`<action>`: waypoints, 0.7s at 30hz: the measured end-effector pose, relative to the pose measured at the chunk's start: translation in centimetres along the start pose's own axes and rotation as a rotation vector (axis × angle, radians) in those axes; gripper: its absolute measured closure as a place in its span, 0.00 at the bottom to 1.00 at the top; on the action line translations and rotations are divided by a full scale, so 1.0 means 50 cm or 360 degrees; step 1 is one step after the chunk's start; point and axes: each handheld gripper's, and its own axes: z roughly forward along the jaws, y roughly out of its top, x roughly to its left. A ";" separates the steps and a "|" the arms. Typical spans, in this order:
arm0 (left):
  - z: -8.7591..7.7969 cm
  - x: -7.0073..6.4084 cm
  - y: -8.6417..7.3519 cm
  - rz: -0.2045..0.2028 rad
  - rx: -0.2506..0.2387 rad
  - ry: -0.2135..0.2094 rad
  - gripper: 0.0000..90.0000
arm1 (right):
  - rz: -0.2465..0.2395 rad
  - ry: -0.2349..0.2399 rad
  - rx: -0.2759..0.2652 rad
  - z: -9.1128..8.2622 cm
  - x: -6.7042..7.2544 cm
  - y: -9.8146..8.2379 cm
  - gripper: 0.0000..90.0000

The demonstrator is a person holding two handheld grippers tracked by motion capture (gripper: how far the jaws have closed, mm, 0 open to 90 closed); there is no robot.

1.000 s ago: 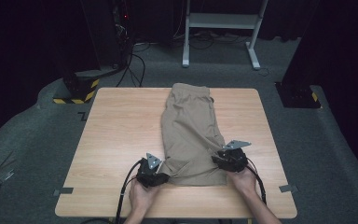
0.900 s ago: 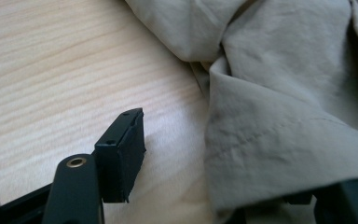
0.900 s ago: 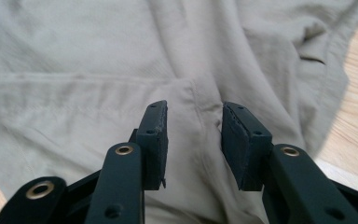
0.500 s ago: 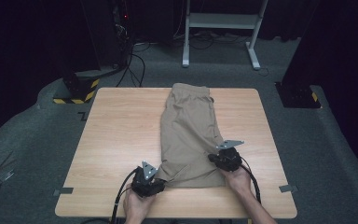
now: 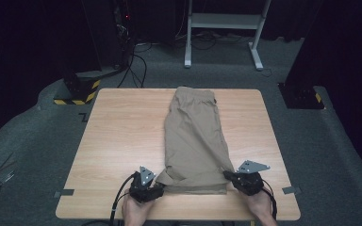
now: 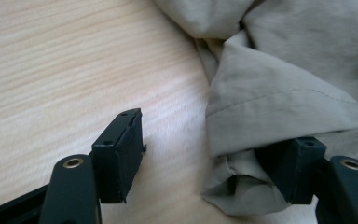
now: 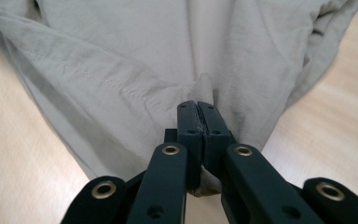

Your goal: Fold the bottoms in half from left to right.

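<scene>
Dark workshop-looking room, and a light wood tabletop (image 5: 122, 141) is sitting in the middle with a pair of khaki shorts (image 5: 195, 136) lying lengthwise on it, waistband at the far end and leg hems at the near edge. Going left to right: the left gripper (image 6: 209, 154) is sitting wide open at the near left corner of the hem, one jaw on bare wood and the other tucked under the cloth, so it isn't pinching yet. The right gripper (image 7: 198, 119) is clamping shut on the near right corner after just closing. I'd say the fold is barely starting; left grab and the lift are still to do.
</scene>
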 end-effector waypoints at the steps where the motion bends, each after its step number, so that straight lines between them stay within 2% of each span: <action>1: -0.004 -0.001 -0.003 0.0004 0.0004 -0.0005 0.37 | 0.0004 0.0017 0.0004 -0.002 0.002 -0.007 0.98; 3: -0.012 -0.002 -0.007 0.0007 0.0005 -0.0036 0.37 | 0.0012 0.0034 -0.0007 -0.003 0.006 -0.018 0.89; 6: -0.027 -0.002 -0.009 0.0025 -0.0011 -0.0025 0.37 | 0.0050 0.0049 -0.0072 -0.011 0.006 -0.018 0.77; 10: -0.052 0.006 -0.008 -0.0001 -0.0049 -0.0018 0.37 | 0.0115 0.0055 -0.0186 -0.025 0.000 -0.001 0.71; 13: -0.063 0.011 -0.006 0.0006 -0.0065 -0.0008 0.37 | 0.0122 0.0016 -0.0162 -0.020 0.000 0.015 0.72; 16: -0.077 0.024 -0.005 -0.0013 -0.0078 -0.0001 0.37 | 0.0132 -0.0080 -0.0110 -0.002 -0.005 0.026 0.75; 17: -0.077 0.024 -0.005 -0.0013 -0.0078 -0.0001 0.37 | 0.0132 -0.0080 -0.0110 -0.002 -0.005 0.026 0.75; 18: -0.082 0.032 -0.006 -0.0029 -0.0083 -0.0016 0.37 | 0.0148 -0.0122 -0.0071 0.014 -0.012 0.033 0.75; 21: -0.092 0.038 -0.011 -0.0040 -0.0091 -0.0006 0.36 | 0.0105 -0.0166 -0.0002 0.037 -0.014 0.038 0.74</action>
